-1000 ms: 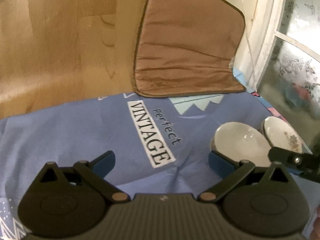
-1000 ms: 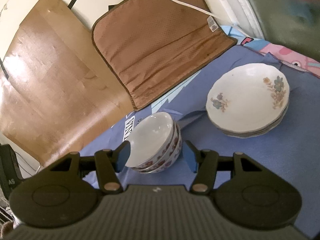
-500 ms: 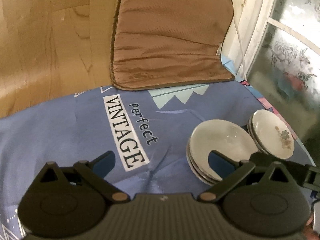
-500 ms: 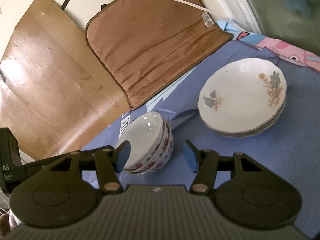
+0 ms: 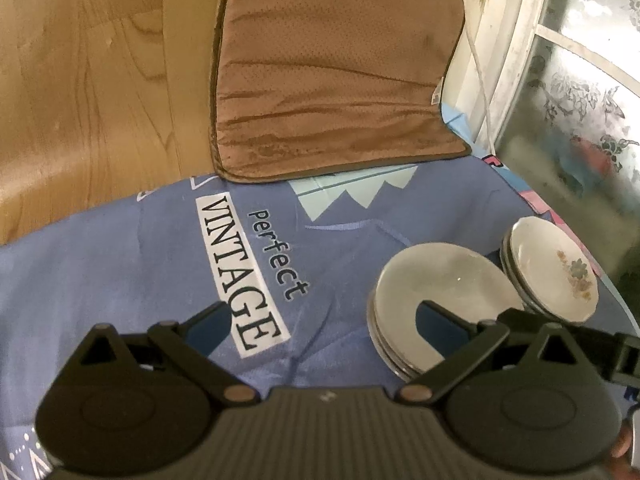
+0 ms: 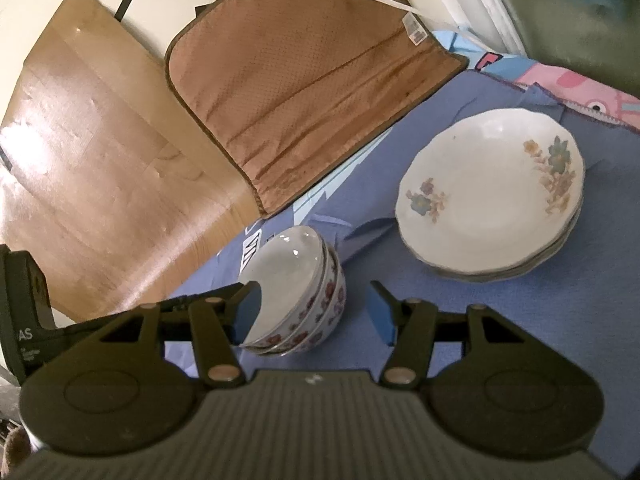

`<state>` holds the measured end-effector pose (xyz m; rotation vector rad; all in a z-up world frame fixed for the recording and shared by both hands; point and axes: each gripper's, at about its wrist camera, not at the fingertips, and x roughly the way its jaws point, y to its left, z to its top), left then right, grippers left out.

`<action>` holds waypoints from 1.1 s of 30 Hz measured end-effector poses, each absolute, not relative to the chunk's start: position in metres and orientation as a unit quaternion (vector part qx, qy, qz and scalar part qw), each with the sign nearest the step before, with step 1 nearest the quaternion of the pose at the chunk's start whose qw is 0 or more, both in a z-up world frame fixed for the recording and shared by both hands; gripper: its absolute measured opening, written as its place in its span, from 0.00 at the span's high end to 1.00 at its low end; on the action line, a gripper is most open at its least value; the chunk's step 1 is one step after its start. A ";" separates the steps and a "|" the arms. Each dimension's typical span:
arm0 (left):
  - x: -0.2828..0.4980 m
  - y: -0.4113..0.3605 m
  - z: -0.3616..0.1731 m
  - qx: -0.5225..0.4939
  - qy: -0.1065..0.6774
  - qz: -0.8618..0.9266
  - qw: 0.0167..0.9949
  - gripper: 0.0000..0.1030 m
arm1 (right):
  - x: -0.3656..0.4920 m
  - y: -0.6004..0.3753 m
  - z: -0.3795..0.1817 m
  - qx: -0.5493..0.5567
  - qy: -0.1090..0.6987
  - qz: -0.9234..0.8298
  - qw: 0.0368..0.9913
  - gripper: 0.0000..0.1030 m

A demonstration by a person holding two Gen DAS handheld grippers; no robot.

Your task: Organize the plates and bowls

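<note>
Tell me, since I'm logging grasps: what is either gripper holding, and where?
Nothing: left gripper and right gripper are both open, near the stacked bowls.

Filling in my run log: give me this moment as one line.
left gripper: open, empty | right gripper: open, empty | bowl stack: on blue cloth | plate stack: beside bowls

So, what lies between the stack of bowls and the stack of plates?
Only bare blue cloth, slightly creased; the right wrist view shows the bowl stack and the plate stack apart.
</note>
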<state>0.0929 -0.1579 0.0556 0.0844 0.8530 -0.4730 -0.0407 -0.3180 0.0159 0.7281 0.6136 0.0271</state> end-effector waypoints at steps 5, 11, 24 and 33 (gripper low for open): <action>0.096 -0.159 0.052 0.039 0.423 -0.233 0.875 0.09 | -0.040 -0.320 0.014 0.357 0.294 0.011 0.886 0.41; 0.096 -0.162 0.051 0.040 0.424 -0.240 0.872 0.09 | -0.039 -0.320 0.014 0.359 0.294 0.010 0.886 0.41; 0.099 -0.164 0.047 0.022 0.438 -0.259 0.860 0.27 | -0.035 -0.321 0.011 0.361 0.297 0.011 0.884 0.41; 0.106 -0.165 0.040 -0.011 0.452 -0.273 0.849 0.38 | -0.030 -0.323 0.009 0.360 0.299 0.006 0.884 0.43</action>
